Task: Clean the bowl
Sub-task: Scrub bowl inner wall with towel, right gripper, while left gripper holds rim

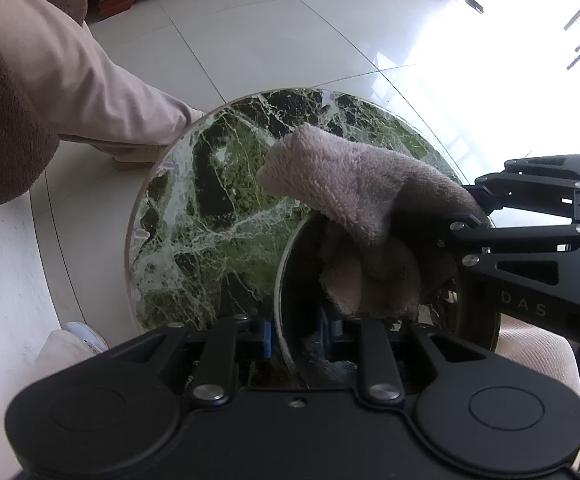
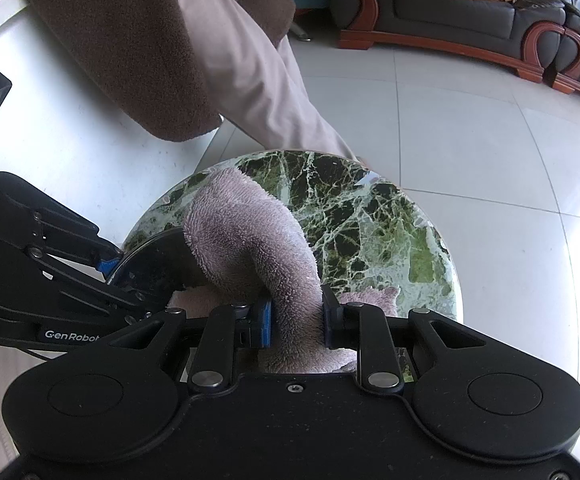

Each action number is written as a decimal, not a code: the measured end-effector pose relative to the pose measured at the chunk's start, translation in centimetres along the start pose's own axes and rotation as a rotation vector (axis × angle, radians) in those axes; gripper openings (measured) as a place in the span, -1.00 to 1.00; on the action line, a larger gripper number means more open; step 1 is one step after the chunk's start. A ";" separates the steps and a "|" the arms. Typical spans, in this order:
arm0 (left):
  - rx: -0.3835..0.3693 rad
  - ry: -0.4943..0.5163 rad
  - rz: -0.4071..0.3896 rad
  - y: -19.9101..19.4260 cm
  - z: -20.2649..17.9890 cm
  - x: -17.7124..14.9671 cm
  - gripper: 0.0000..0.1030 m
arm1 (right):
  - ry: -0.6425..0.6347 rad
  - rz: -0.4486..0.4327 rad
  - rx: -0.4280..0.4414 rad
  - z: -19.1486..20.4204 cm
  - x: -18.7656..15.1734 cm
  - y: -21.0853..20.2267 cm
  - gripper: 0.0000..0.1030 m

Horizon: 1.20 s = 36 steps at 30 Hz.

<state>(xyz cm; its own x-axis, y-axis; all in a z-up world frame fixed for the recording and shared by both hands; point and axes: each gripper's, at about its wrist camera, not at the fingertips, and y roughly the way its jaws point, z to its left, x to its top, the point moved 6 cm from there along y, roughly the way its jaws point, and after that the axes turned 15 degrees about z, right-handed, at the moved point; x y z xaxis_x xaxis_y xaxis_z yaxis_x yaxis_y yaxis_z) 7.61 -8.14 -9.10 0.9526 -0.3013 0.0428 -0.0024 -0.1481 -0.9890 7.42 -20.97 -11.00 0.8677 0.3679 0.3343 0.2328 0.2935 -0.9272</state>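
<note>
Left wrist view: a dark round bowl (image 1: 290,280) with a thin pale rim sits at lower centre on a round table (image 1: 218,184) of green, white-veined marble under a glass top. A fluffy mauve cloth (image 1: 353,208) fills the bowl, with one rolled end sticking up over the rim. The left gripper (image 1: 299,338) straddles the bowl's near rim with blue pads on either side at a narrow gap; whether they press the rim I cannot tell. The right gripper comes in from the right edge with its tips buried in the cloth.

Right wrist view: the right gripper (image 2: 295,326) is clamped on the cloth's shaggy roll at lower centre. The bowl shows only as a dark arc at left. A dark leather sofa (image 2: 469,12) with red wood trim lies at upper right.
</note>
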 end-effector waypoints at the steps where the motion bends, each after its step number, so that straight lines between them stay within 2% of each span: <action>1: 0.001 -0.001 -0.001 0.0 0.0 0.0 -0.60 | 0.003 -0.001 0.000 0.0 0.0 0.0 -0.57; 7: -0.002 -0.028 -0.012 0.1 0.1 -0.1 -0.60 | 0.076 -0.010 0.026 -0.7 -0.8 -0.3 -0.57; 11: -0.004 -0.044 -0.020 0.1 0.1 -0.1 -0.59 | 0.190 -0.019 0.074 -1.3 -2.4 -0.5 -0.57; 16: -0.019 -0.072 -0.022 0.1 0.4 0.1 -0.59 | 0.242 -0.015 0.088 -0.6 -4.1 -0.7 -0.56; 21: -0.010 -0.037 -0.021 0.2 0.2 0.1 -0.58 | 0.189 -0.013 0.048 -0.3 -3.4 -1.4 -0.54; 29: 0.000 -0.029 -0.017 0.1 -0.1 0.0 -0.57 | 0.015 -0.019 0.001 0.9 1.7 -1.0 -0.48; 32: -0.004 -0.039 -0.020 0.1 -0.1 -0.1 -0.57 | 0.014 -0.012 -0.015 0.8 1.2 -0.6 -0.51; 36: -0.009 -0.046 -0.026 0.1 -0.1 -0.1 -0.56 | 0.104 0.019 0.015 -0.3 -1.3 -0.3 -0.63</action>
<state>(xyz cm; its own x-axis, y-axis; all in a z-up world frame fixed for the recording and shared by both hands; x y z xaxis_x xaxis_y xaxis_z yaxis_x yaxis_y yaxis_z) 7.51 -8.21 -9.21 0.9653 -0.2536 0.0618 0.0200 -0.1641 -0.9862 6.34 -21.77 -11.20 0.9128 0.2804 0.2970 0.2102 0.3010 -0.9302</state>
